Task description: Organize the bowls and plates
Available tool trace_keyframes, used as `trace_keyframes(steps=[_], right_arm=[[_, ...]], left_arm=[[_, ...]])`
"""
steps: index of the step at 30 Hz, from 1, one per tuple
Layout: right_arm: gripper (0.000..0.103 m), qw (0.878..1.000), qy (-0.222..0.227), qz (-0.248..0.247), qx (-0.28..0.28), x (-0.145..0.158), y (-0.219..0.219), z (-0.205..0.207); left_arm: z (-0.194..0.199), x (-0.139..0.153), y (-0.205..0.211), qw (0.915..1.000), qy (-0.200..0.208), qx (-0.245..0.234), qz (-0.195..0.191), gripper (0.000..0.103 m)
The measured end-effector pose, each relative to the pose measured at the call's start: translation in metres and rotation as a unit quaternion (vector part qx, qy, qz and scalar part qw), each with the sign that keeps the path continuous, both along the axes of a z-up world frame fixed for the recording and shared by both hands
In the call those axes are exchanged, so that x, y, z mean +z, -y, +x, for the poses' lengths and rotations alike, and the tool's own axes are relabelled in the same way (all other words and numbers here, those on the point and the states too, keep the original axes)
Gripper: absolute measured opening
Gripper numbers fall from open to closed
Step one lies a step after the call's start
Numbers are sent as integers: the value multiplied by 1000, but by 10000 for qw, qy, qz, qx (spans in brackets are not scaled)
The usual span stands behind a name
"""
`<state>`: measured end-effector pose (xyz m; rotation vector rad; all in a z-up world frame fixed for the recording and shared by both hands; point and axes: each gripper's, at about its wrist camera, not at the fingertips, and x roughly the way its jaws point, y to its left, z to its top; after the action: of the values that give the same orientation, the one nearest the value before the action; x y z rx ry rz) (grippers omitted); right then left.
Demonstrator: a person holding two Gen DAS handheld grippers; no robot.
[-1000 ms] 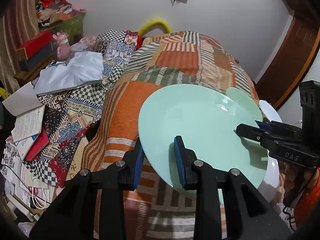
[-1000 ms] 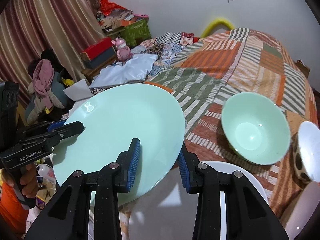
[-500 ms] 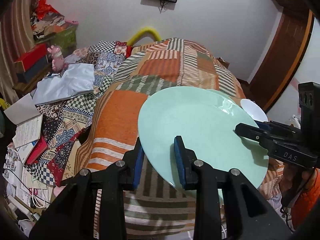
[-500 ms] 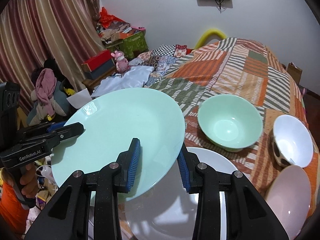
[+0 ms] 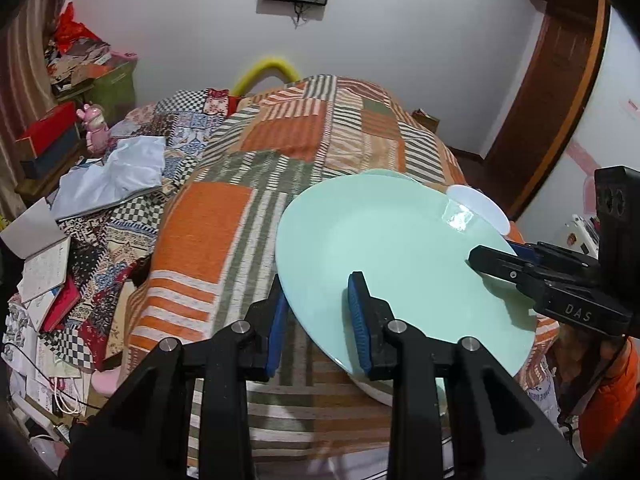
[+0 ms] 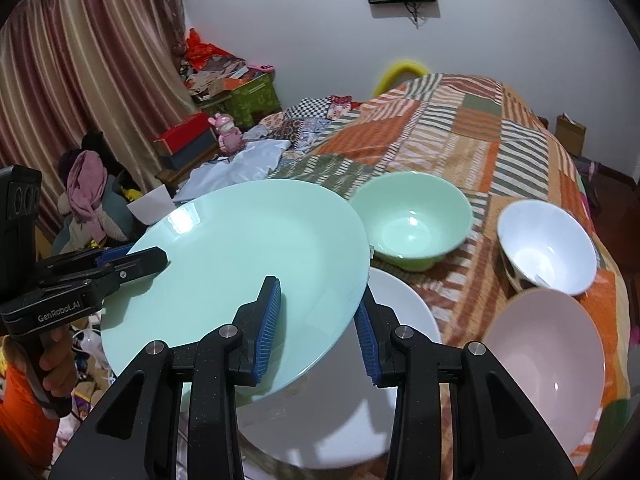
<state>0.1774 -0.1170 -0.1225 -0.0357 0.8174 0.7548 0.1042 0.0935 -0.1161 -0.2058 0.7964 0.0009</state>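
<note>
A large mint green plate is held up above the bed by both grippers, one on each side of its rim. My left gripper is shut on its near edge; it shows at the left in the right wrist view. My right gripper is shut on the opposite edge; it shows at the right in the left wrist view. Under the plate lies a white plate. A mint green bowl, a white bowl and a pink bowl sit on the patchwork bedspread.
Left of the bed lie clothes, books and a pale cloth. Boxes and a pink toy stand by the curtain. A wooden door is at the right.
The green plate, held by both grippers, has risen off the white plate and away from the bed. More of the bowls and the wall screen has come into view.
</note>
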Motion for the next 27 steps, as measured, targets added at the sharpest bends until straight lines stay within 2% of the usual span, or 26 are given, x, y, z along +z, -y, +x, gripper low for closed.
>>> trace_keyframes(steps=[14,27], right_arm=[[34,9990,-312,-110,-300,-27,29,-12],[34,9971,-608,-189,-424,-51,34,-14]], left_arm=[[5,-34,30,9989,-331,-254,-218,30],[14,-64,38,9971,-632,-326,-262,30]])
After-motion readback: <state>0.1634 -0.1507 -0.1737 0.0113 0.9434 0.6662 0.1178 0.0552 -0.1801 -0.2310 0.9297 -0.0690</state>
